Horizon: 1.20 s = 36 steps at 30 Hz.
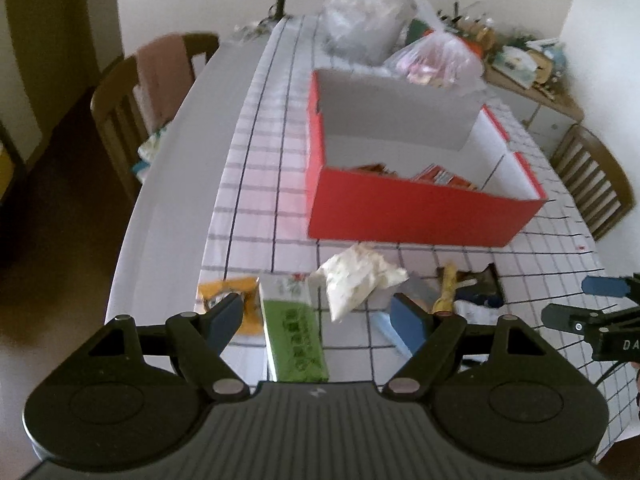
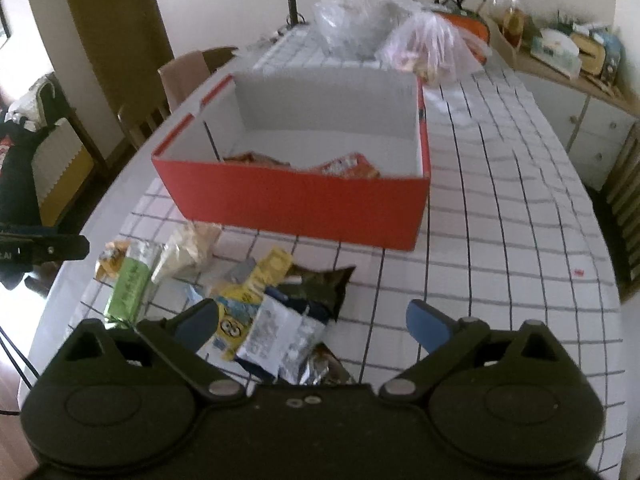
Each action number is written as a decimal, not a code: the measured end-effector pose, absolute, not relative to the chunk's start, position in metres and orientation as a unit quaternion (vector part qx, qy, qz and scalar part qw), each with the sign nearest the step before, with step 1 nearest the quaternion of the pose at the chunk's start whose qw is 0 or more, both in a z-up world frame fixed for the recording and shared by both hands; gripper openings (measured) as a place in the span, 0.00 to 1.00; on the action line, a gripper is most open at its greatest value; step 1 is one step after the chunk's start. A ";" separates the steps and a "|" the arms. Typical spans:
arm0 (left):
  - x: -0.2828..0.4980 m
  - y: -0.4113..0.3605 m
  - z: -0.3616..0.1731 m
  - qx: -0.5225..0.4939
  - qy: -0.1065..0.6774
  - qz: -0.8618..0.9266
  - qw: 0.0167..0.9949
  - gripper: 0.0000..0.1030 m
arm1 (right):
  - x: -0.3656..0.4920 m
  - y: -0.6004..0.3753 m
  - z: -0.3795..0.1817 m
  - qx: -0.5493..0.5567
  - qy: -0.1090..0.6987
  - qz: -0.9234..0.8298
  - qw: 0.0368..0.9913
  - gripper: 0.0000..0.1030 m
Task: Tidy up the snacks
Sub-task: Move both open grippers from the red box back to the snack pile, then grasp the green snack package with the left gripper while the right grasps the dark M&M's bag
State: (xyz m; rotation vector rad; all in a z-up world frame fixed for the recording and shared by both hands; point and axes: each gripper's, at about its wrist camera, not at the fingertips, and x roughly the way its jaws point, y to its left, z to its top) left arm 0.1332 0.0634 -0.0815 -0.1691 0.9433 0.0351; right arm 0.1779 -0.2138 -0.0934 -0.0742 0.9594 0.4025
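Observation:
A red box with white inside stands on the checked tablecloth and holds a few orange snack packets. It also shows in the right wrist view. My left gripper is open above a green and white carton, with a white crumpled bag just beyond. My right gripper is open over a pile of snacks: a yellow packet, a dark bag and a white and blue packet. The right gripper shows at the left view's right edge.
Clear plastic bags stand behind the box. Wooden chairs sit along the table's left side and another chair at the right. A cluttered sideboard lines the far right wall. An orange packet lies by the carton.

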 end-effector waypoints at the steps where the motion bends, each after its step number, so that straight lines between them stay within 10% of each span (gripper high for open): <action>1: 0.133 0.066 -0.087 -0.087 0.459 0.019 0.884 0.78 | 0.179 -0.215 -0.098 -0.033 0.463 0.188 0.865 0.95; 26: 0.168 0.061 -0.162 -0.082 0.546 0.053 0.832 0.76 | 0.183 -0.215 -0.172 -0.021 0.548 0.165 0.820 0.54; 36: 0.174 0.059 -0.169 -0.081 0.556 0.049 0.826 0.52 | 0.182 -0.216 -0.172 -0.026 0.540 0.175 0.823 0.45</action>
